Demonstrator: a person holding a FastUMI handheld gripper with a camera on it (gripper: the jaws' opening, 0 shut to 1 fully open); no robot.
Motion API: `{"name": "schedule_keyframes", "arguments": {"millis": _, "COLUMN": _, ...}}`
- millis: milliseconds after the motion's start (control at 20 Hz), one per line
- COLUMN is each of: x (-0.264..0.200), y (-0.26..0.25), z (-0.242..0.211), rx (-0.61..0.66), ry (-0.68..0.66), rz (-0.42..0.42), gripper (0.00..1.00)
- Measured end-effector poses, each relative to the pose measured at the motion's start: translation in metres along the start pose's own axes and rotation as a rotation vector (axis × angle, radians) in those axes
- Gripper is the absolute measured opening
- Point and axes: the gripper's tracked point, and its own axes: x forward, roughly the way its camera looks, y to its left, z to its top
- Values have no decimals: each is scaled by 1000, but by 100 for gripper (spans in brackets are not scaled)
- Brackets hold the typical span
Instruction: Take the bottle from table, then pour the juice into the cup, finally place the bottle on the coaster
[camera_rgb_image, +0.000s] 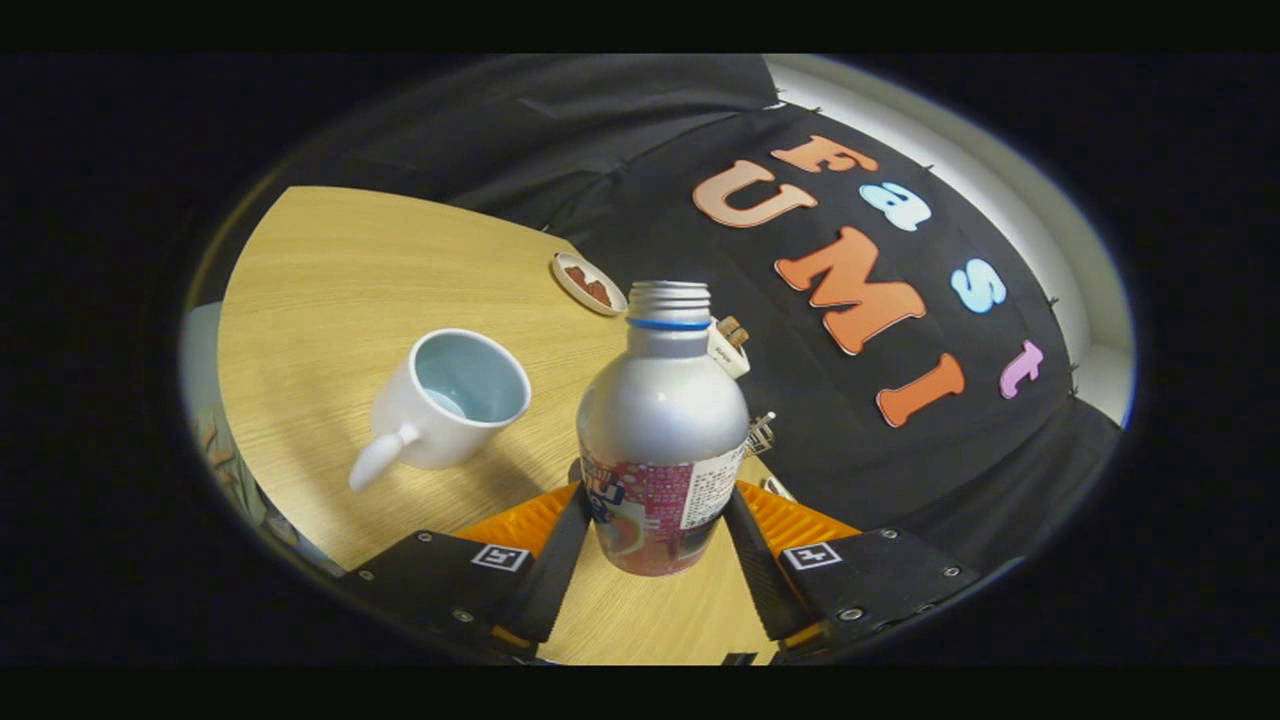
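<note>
A silver bottle (662, 420) with a printed label, a blue neck ring and an open, capless mouth stands between my fingers. My gripper (655, 505) is shut on its labelled lower part, one finger pressing each side. The view is tilted, and I cannot tell whether the bottle's base touches the wooden table (330, 270). A white cup (450, 400) with a pale blue inside and its handle towards me sits on the table to the left of the bottle, a short gap away. Beyond the bottle, by the table's far edge, lies a small white coaster (589, 283) with a red-brown pattern.
A small white object with a brown top (730, 347) sits just behind the bottle's shoulder. A small metal piece (760, 432) shows at the bottle's right. The black booth cloth hangs close behind the table's far edge. Bare wood extends left of the cup.
</note>
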Motion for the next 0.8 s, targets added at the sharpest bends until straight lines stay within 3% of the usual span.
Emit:
{"name": "schedule_keyframes", "arguments": {"millis": 350, "x": 7, "y": -3, "z": 1, "rx": -215, "ry": 25, "rz": -29, "gripper": 77}}
{"name": "schedule_keyframes", "arguments": {"millis": 800, "x": 8, "y": -2, "z": -1, "rx": -383, "ry": 46, "rz": -27, "gripper": 77}}
